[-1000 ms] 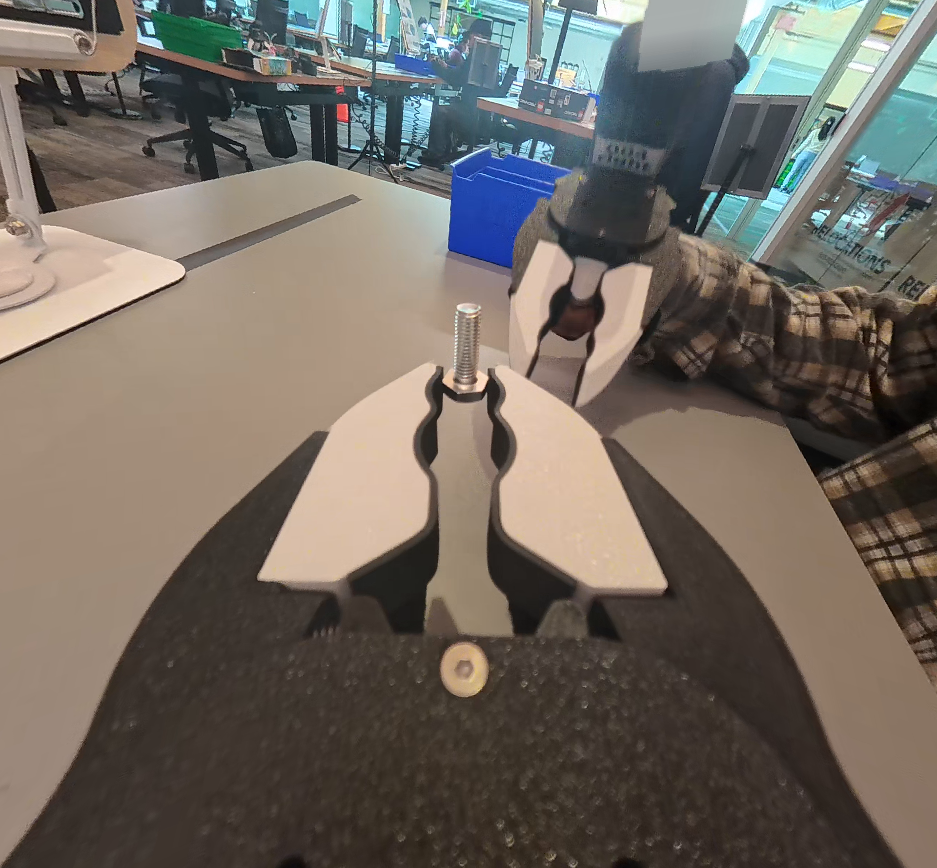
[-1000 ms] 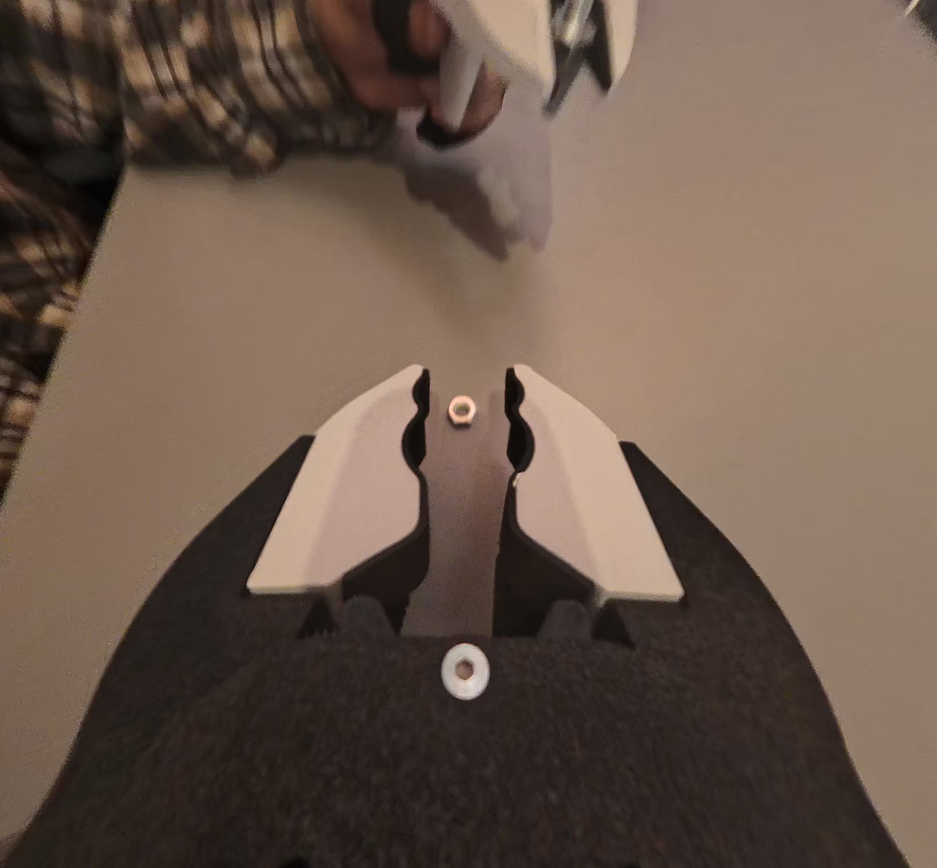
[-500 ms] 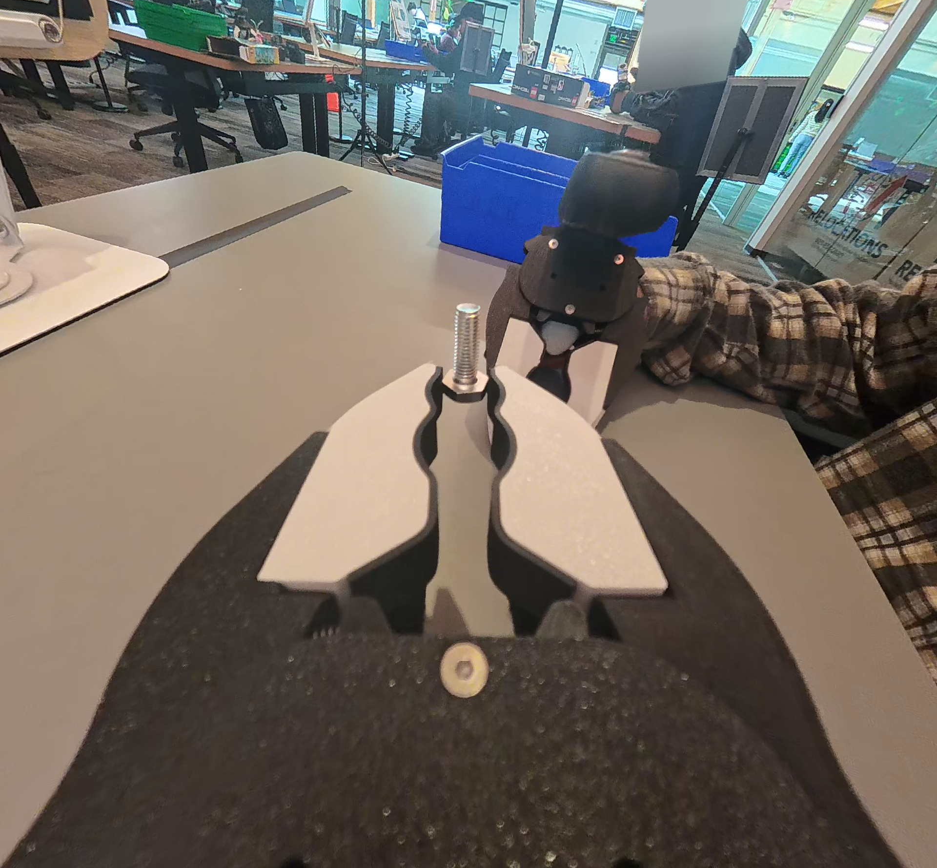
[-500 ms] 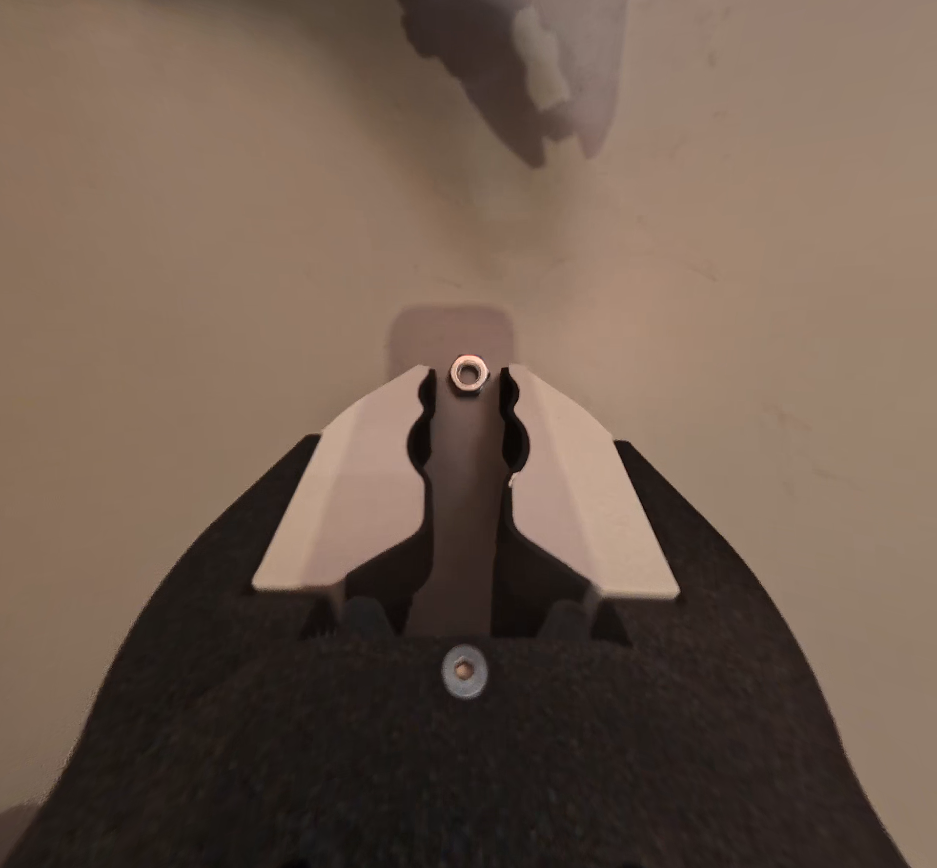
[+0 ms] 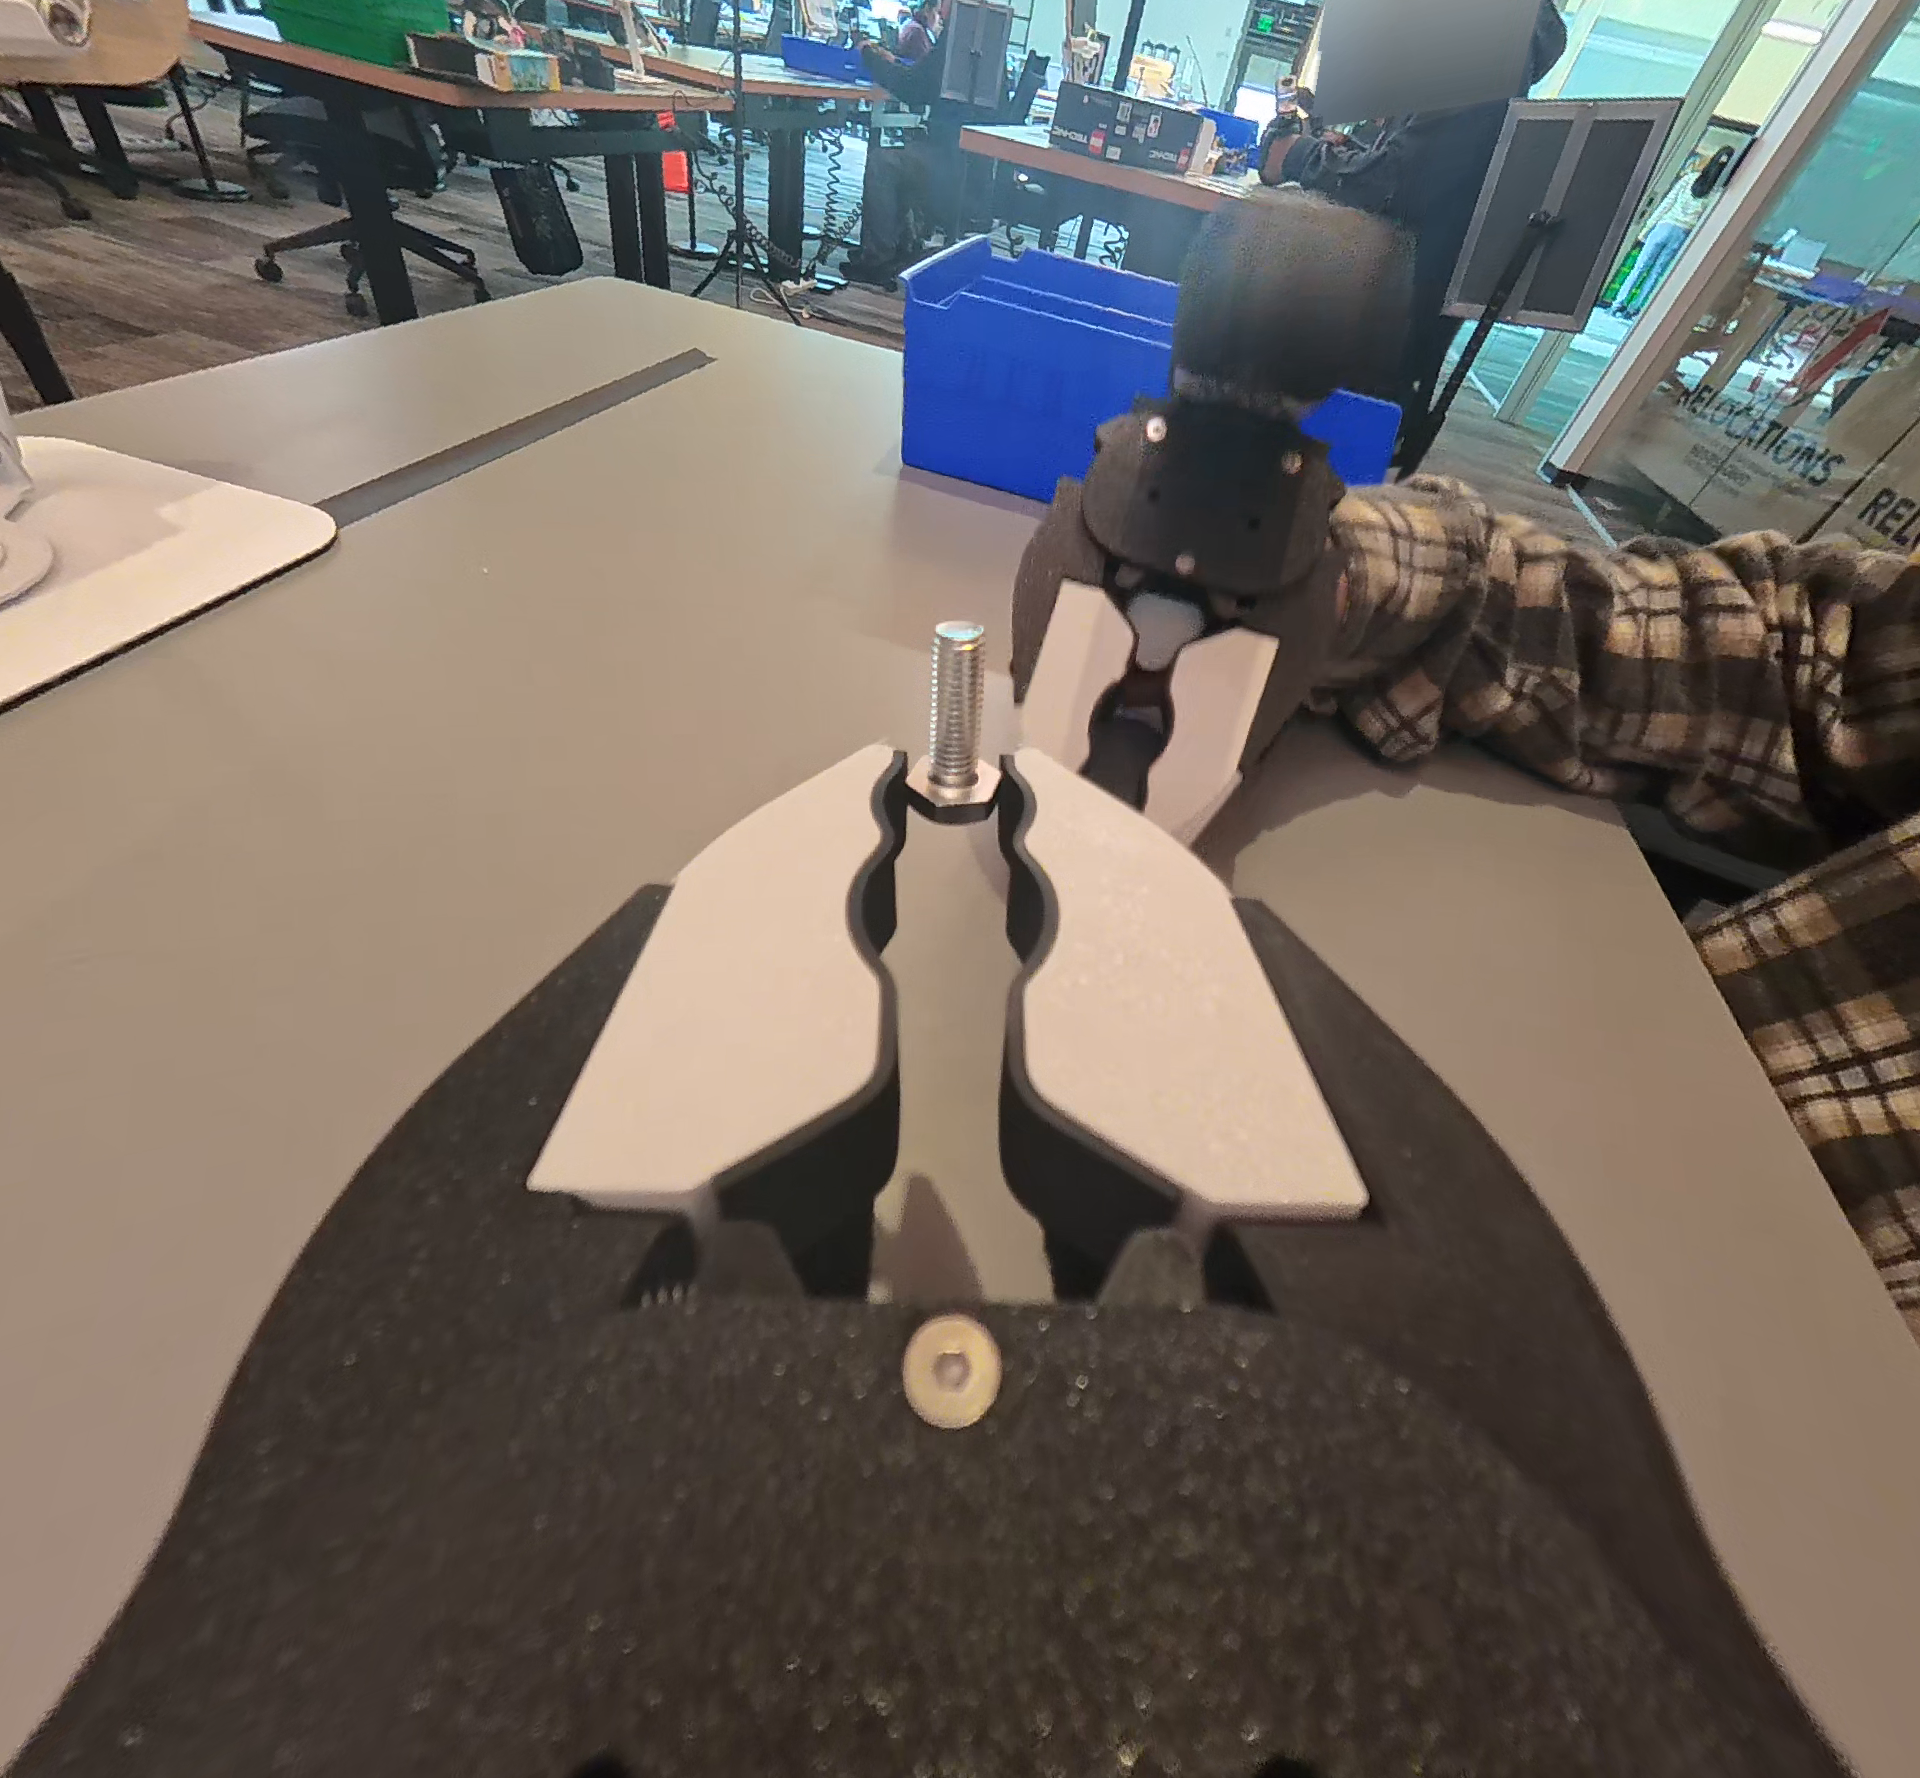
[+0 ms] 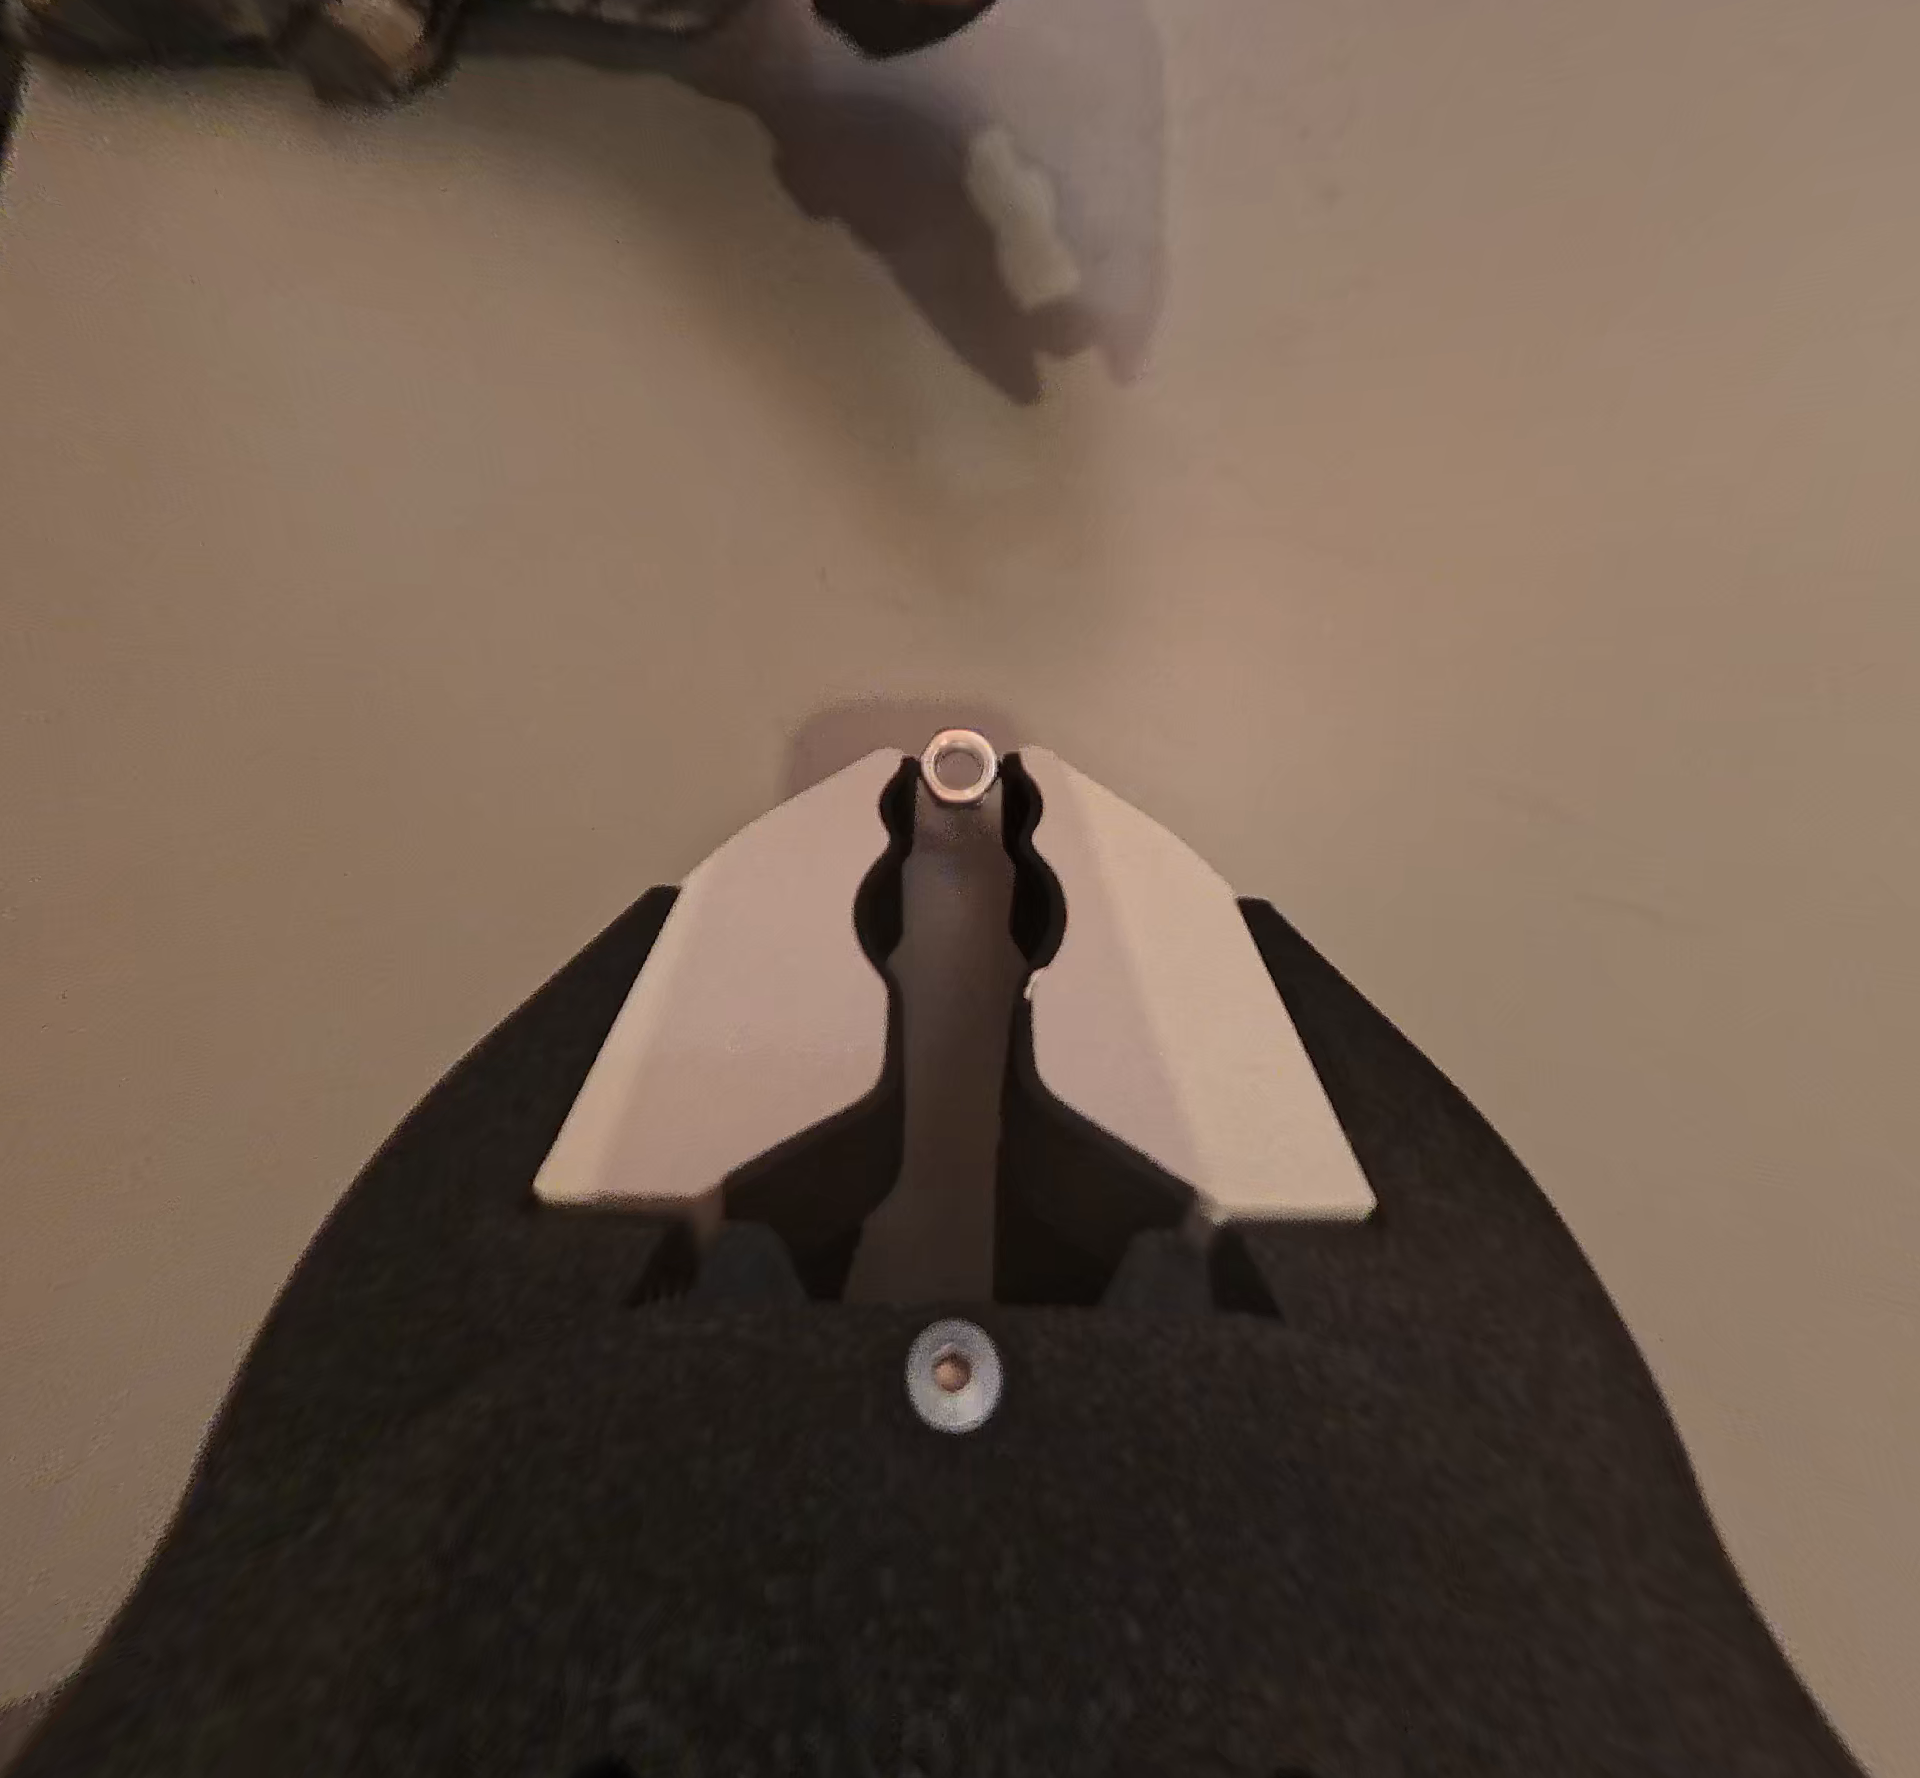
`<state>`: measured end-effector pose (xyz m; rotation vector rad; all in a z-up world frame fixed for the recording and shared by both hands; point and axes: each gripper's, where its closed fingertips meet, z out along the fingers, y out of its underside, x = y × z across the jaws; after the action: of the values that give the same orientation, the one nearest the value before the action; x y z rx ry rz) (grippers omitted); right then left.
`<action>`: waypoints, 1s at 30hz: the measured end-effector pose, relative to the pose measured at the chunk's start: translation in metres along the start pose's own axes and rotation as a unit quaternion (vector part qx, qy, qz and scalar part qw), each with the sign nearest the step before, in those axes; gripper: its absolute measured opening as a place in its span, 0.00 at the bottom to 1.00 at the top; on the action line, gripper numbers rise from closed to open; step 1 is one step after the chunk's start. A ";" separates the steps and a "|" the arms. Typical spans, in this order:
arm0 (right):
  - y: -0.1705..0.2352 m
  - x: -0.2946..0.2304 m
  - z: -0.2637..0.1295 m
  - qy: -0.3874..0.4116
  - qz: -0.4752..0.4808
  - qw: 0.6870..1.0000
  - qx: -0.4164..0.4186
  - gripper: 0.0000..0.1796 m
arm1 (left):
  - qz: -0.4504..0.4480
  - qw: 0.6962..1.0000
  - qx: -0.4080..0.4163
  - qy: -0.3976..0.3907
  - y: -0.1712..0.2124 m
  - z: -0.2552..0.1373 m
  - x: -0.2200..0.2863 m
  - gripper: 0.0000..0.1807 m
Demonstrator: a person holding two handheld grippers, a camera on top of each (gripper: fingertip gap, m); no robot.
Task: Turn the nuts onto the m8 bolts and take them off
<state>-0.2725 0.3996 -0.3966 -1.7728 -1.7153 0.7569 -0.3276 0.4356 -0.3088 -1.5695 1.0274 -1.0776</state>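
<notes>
1. The left gripper (image 5: 951, 772), a pair of white plastic fingers on a black textured body, is closed down to a narrow slot and pinches the hexagonal head of a silver threaded steel bolt (image 5: 956, 715) at its very tips. The bolt stands upright, threads bare from head to top, with no nut on it.

2. The right gripper (image 6: 961, 778), of the same white-and-black build, points down at the table, its fingers drawn in about a small silver hex nut (image 6: 961, 778) that sits between the tips, hole facing the camera. The tips seem to touch its flats, but whether the nut is lifted or lies on the surface I cannot tell.

3. In the left wrist view the right gripper (image 5: 1148, 746) sits just beside the bolt, to its right, tips low near the smooth grey tabletop (image 5: 416, 689).

4. Farther out, a plaid sleeve (image 5: 1621, 658) lies along the table's right edge, a blue plastic bin (image 5: 1029, 378) stands behind, and a white flat base plate (image 5: 135, 554) rests at the left.

5. Judged from this, the work is at its start: bolt held ready, nut being gathered. Bringing the nut over the bolt's tip, threading it down and then unscrewing it all remain to do.
</notes>
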 end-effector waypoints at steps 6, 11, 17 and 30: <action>-0.066 0.013 -0.055 0.024 -0.039 0.998 0.038 0.08 | 0.014 1.000 -0.010 0.015 0.002 0.006 0.010 0.09; -0.108 0.011 -0.059 0.005 -0.083 0.996 0.028 0.09 | 0.024 0.999 -0.018 0.022 0.003 0.011 0.017 0.09; -0.121 0.013 -0.048 -0.016 -0.080 0.996 0.030 0.08 | 0.035 0.999 -0.025 0.025 0.005 0.013 0.021 0.09; -0.119 0.011 -0.037 -0.048 -0.067 0.997 0.012 0.08 | 0.052 0.997 -0.043 0.022 0.009 0.017 0.023 0.09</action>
<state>-0.3270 0.4136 -0.2852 -1.6101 -1.8595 0.8108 -0.3068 0.4157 -0.3167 -1.5476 1.1859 -1.0133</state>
